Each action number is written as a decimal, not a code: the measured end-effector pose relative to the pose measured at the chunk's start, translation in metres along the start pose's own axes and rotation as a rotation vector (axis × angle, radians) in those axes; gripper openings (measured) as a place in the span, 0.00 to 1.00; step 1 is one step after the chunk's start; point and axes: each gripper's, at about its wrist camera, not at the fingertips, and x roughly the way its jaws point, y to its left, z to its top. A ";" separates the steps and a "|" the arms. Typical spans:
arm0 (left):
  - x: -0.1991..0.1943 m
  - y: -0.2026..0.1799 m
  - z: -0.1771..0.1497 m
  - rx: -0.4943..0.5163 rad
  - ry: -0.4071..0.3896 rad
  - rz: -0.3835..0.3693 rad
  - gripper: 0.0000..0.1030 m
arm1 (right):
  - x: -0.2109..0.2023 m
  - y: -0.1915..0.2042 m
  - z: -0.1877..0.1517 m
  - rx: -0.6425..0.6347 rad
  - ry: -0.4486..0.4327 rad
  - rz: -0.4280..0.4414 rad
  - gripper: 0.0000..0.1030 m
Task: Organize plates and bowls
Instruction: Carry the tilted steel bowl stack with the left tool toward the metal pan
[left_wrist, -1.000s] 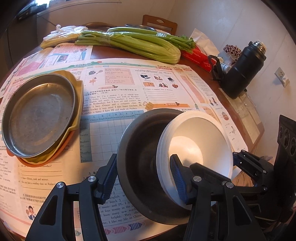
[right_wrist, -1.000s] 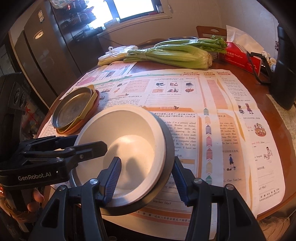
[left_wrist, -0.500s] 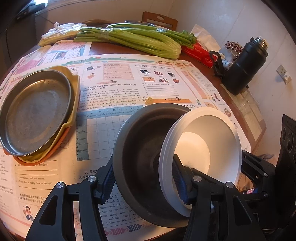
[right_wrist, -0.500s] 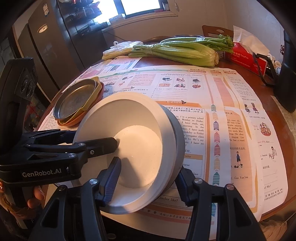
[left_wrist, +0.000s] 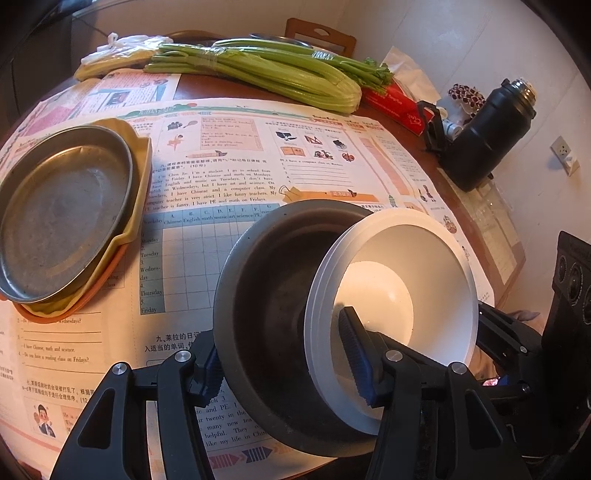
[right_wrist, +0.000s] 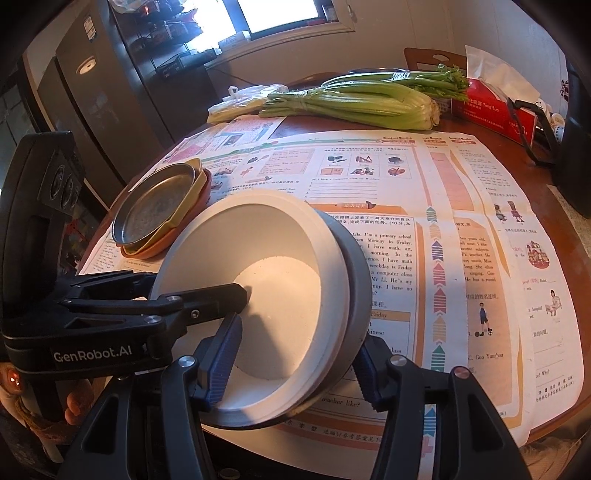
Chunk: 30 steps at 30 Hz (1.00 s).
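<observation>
A white bowl (left_wrist: 402, 280) sits tilted inside a grey metal bowl (left_wrist: 266, 295) near the table's front edge. My left gripper (left_wrist: 277, 347) is shut across both, one pad outside the metal wall and the other inside the white bowl. My right gripper (right_wrist: 295, 358) straddles the same pair from the other side. Its left pad lies in the white bowl (right_wrist: 258, 266) and its right pad on the metal bowl (right_wrist: 354, 266), and its jaws are opening. A stack of plates (left_wrist: 62, 214), a metal one on a yellow and an orange dish, lies to the left.
Printed paper sheets (left_wrist: 229, 147) cover the round wooden table. At the back lie celery (left_wrist: 266, 74), a plastic bag (left_wrist: 118, 51) and a red tissue box (left_wrist: 399, 107). A black flask (left_wrist: 487, 140) stands at the right. A dark fridge (right_wrist: 92, 110) stands beyond the table.
The white bowl has tipped up out of the metal bowl, its rim now standing clear above the metal rim. The right gripper's jaws have spread slightly. Both hands stayed in place.
</observation>
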 end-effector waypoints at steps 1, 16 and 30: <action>0.000 0.000 0.000 -0.002 0.002 -0.002 0.56 | 0.000 0.000 0.000 -0.001 0.001 -0.001 0.56; -0.008 -0.007 0.005 0.016 -0.020 0.001 0.56 | -0.006 -0.002 0.004 -0.005 -0.014 0.008 0.56; -0.017 -0.007 0.015 0.017 -0.040 -0.006 0.56 | -0.009 0.001 0.017 -0.014 -0.015 -0.005 0.56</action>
